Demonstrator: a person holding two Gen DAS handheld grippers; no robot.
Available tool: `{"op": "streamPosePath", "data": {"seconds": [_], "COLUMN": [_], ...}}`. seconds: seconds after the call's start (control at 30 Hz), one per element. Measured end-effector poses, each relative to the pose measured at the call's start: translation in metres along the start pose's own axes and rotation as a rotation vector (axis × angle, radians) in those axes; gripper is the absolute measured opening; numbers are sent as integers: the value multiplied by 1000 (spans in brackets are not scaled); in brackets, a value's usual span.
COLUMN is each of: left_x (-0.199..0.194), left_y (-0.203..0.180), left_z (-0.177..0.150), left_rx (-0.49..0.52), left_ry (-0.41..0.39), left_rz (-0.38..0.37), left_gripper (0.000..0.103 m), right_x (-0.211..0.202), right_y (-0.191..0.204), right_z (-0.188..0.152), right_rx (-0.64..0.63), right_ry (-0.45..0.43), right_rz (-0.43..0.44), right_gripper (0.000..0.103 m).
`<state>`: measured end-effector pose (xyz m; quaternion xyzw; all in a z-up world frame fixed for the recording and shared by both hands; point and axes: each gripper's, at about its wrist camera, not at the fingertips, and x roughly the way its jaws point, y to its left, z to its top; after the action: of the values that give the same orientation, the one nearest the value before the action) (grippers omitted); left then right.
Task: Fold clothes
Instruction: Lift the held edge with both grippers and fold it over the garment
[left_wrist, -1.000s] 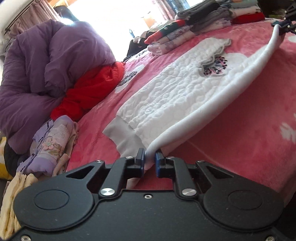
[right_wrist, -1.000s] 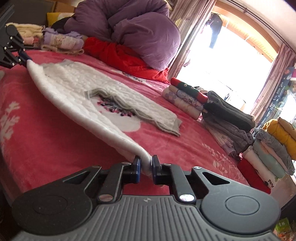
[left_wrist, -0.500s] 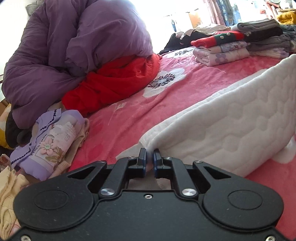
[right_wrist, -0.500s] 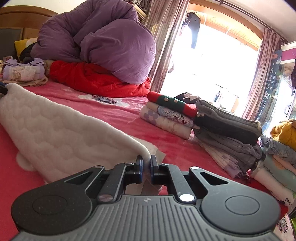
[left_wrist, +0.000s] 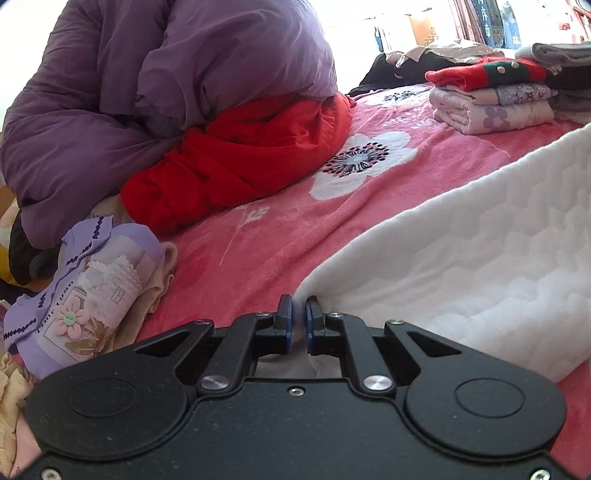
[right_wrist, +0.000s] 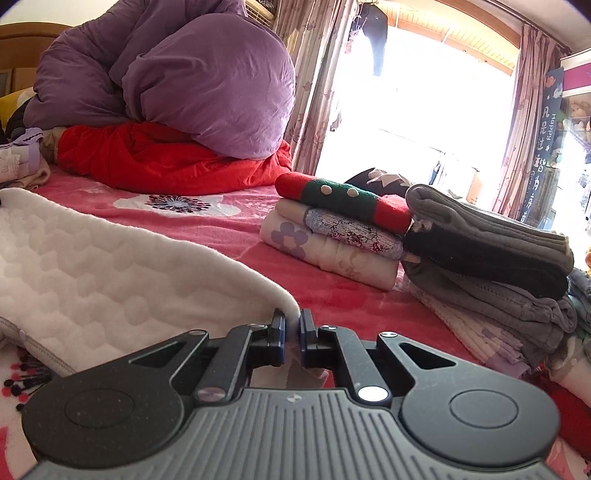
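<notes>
A white quilted garment (left_wrist: 461, 266) lies doubled over on the pink flowered bed cover (left_wrist: 280, 229). My left gripper (left_wrist: 298, 314) is shut on its near left corner, with the cloth stretching away to the right. In the right wrist view the same white garment (right_wrist: 96, 280) spreads to the left, and my right gripper (right_wrist: 291, 325) is shut on its right corner. A grey ribbed hem shows under the fold at the lower left of that view. Both pinched corners sit low, close to the bed.
A purple duvet (left_wrist: 166, 81) rests on a red blanket (left_wrist: 236, 162) at the head of the bed. Folded clothes are stacked in piles (right_wrist: 343, 229), with a grey pile (right_wrist: 487, 258) beside them. A folded lilac garment (left_wrist: 85, 295) lies at the left edge.
Both grippers have carried the garment's near edge across the bed toward the far side, folding it over itself. The spread-out front with its grey sleeve is now covered.
</notes>
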<state>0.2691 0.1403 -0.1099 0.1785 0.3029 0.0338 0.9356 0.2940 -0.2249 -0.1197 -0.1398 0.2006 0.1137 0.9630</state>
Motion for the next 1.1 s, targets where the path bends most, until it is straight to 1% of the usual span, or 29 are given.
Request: {"op": "streamPosePath", "data": {"seconds": [0.07,0.13,0.27,0.33,0.37,0.4,0.43,0.5,0.53,0.6,0.67,0.73,0.87,0.9,0.93,0.97,1.03,1.1], "left_x": [7,13,22,25,26,27,27,27,27,26,25,24,22,22,21,21,18,16], "left_y": [-3,-4,-6,-6,-5,-5,-5,-5,-5,-6,-6,-6,-7,-7,-7,-6,-5,-5], "left_z": [-1,-2,-5,-6,-6,-6,-6,-6,-7,-7,-7,-6,-5,-5,-5,-5,-4,-3], "left_rx": [23,22,30,15,5,-4,-10,-18,-20,-23,-26,-30,-32,-33,-33,-34,-40,-40], "left_ry": [7,15,25,26,26,27,27,28,29,29,28,26,23,22,20,18,10,5], "left_rz": [5,2,2,0,-2,-3,-4,-7,-8,-9,-7,-5,0,0,1,1,-2,-8], "left_gripper": [6,6,6,7,7,7,7,7,6,6,6,6,6,6,6,7,7,7], "right_x": [10,20,33,42,45,46,45,40,36,28,20,14,18,20,21,20,12,2], "right_y": [-4,-7,-13,-17,-22,-30,-40,-64,-74,-89,-95,-91,-80,-77,-77,-76,-72,-73], "right_z": [3,3,2,2,0,-1,-4,-11,-14,-20,-29,-38,-53,-55,-56,-54,-47,-41], "right_rx": [-4,-8,26,66,117,196,288,470,529,616,670,682,674,679,690,692,648,647], "right_ry": [28,62,73,93,113,119,108,86,79,80,98,129,205,213,202,188,159,135], "right_rz": [9,19,44,71,95,119,140,169,171,177,205,226,217,217,220,222,201,204], "right_gripper": [8,9,9,11,12,18,29,45,45,45,46,46,46,41,25,24,19,18]}}
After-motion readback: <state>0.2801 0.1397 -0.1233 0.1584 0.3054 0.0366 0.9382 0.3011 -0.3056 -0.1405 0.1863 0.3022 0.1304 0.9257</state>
